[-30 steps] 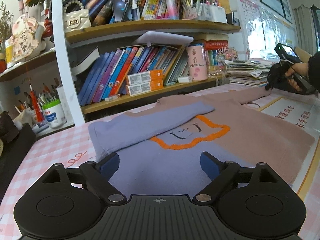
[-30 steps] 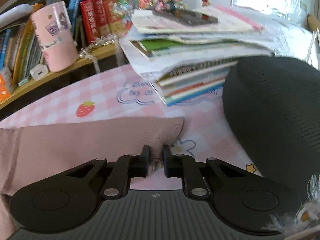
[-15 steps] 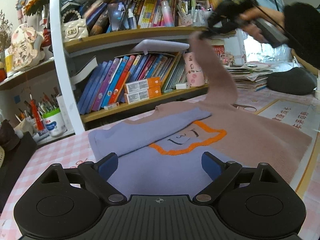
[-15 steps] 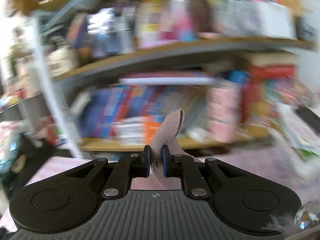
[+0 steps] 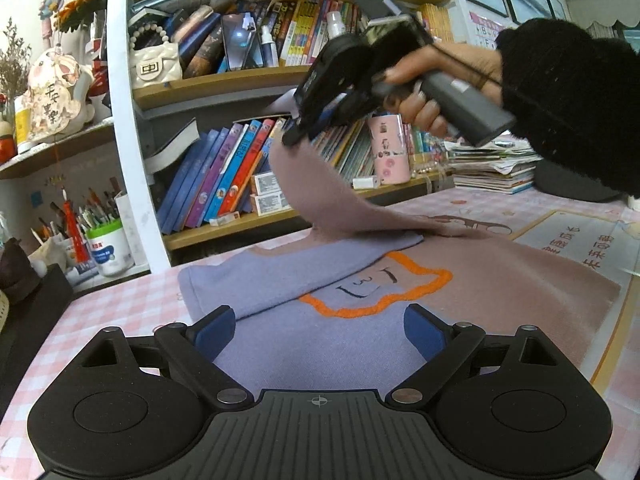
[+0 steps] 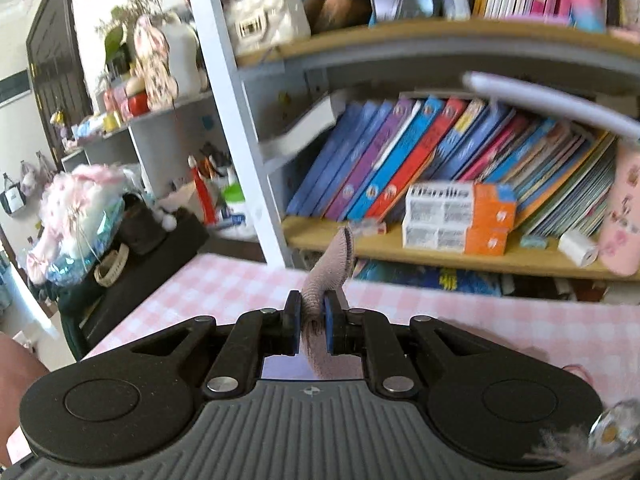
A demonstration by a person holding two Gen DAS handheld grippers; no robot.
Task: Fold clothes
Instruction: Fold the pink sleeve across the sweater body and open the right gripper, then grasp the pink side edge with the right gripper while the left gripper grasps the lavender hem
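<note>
A sweater (image 5: 500, 276), half lilac and half dusty pink with an orange outline patch, lies flat on the pink checked table (image 5: 120, 304). Its lilac sleeve (image 5: 288, 276) is folded across the chest. My left gripper (image 5: 320, 330) is open and empty, low over the sweater's near hem. My right gripper (image 6: 312, 322) is shut on the cuff of the pink sleeve (image 6: 332, 264). In the left wrist view it (image 5: 290, 140) holds that sleeve (image 5: 316, 192) raised above the sweater's collar.
A bookshelf (image 5: 240, 80) full of books stands along the table's far edge. A pink cylinder (image 5: 390, 148) and a paper stack (image 5: 492, 168) sit at the back right. A pen cup (image 5: 106, 244) stands at the left. A black object (image 5: 36, 312) lies beyond the left edge.
My right gripper lifted the pink sleeve off the table at the far right and has carried it up and leftward over the sweater. My left gripper has stayed open in place.
</note>
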